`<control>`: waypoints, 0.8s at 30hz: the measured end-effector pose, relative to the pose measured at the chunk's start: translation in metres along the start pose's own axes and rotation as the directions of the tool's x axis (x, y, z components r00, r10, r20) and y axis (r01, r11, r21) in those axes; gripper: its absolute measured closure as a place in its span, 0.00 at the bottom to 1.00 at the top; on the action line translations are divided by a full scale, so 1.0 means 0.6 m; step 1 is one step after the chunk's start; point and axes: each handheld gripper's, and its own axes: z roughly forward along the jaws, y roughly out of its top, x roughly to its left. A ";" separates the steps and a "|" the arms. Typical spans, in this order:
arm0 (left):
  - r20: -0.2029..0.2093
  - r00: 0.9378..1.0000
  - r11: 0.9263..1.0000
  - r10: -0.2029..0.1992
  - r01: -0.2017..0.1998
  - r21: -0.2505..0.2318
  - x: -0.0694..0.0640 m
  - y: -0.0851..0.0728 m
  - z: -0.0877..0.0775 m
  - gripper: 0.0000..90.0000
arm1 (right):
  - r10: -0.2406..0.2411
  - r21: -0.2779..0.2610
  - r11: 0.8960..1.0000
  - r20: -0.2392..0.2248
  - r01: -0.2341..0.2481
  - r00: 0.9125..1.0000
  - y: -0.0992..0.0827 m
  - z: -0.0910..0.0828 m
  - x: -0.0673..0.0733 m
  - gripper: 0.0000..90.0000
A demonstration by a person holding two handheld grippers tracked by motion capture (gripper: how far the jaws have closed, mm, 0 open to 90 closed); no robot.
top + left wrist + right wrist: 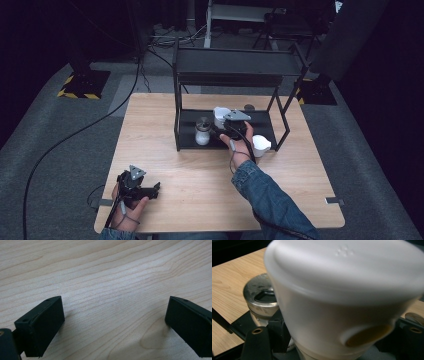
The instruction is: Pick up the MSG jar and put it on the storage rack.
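- White jar with a lid sits between the jaws of the right gripper, which is clamped on its sides; the jar is over the lower shelf of the black rack at the far middle of the counter.
- In the right gripper view, the jar looks slightly blurred, with a round spout hole low on its side.
- Just to the left of it stands a small glass shaker with a metal top, on the same shelf.
- At the right of the person's right hand, a white pitcher stands at the near edge of the rack.
- Left gripper rests low over the near left of the counter, its jaws spread wide with bare wood between them.
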 end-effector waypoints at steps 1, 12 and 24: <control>0.000 1.000 1.000 -0.001 0.001 0.000 0.000 0.000 0.000 0.03 | 0.003 0.004 1.000 -0.001 -0.003 1.000 -0.001 0.002 0.000 0.34; 0.000 1.000 1.000 0.000 0.000 0.000 0.000 0.000 0.000 0.03 | 0.027 0.026 0.999 0.000 -0.027 1.000 -0.019 0.016 -0.005 0.34; 0.000 1.000 1.000 0.000 0.000 0.000 0.000 0.000 0.000 0.03 | 0.065 0.035 0.997 -0.004 -0.065 0.998 -0.033 0.024 -0.008 0.34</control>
